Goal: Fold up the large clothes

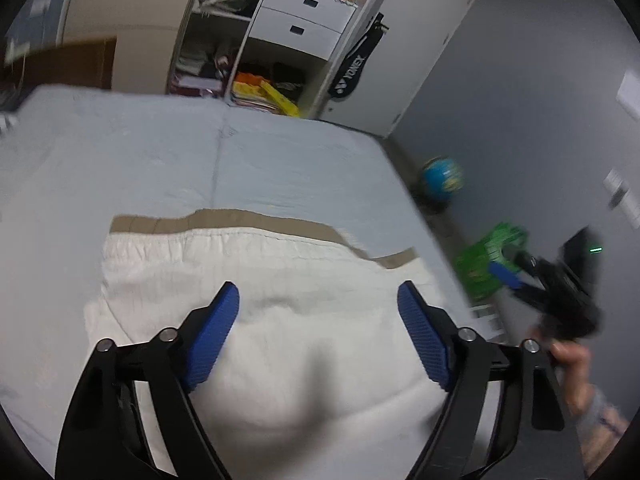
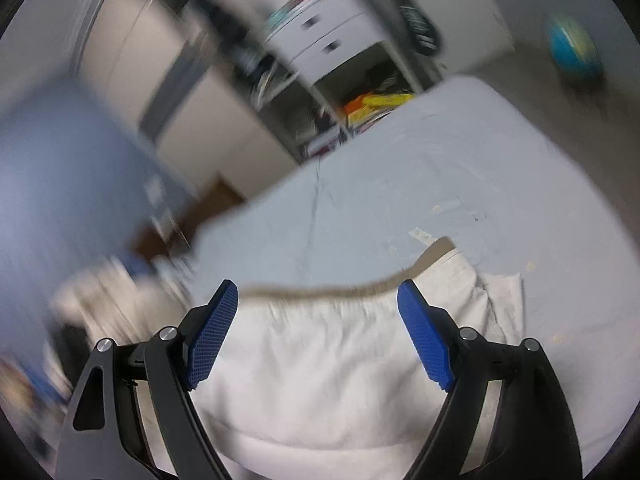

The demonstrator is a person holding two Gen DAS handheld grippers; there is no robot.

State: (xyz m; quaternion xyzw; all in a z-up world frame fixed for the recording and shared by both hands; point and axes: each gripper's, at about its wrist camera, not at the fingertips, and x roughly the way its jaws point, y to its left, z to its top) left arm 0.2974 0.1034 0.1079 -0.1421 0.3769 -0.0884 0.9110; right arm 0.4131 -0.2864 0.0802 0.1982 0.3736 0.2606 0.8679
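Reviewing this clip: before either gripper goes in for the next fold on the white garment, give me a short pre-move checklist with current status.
1. Left gripper open: ok, fingers spread wide, nothing between them.
2. Right gripper open: ok, spread and holding nothing.
3. White garment lying on the bed: ok, with a tan layer showing along its far edge.
4. Garment flat: not ok, a hump shows near the left gripper.
5. Grippers apart: ok, the right one sits off the bed's side in the left wrist view.
6. Right wrist view sharp: not ok, motion blur.

Home bedroom, bed [image 1: 280,160], open wardrobe [image 1: 256,40] with drawers, globe [image 1: 442,178] on floor
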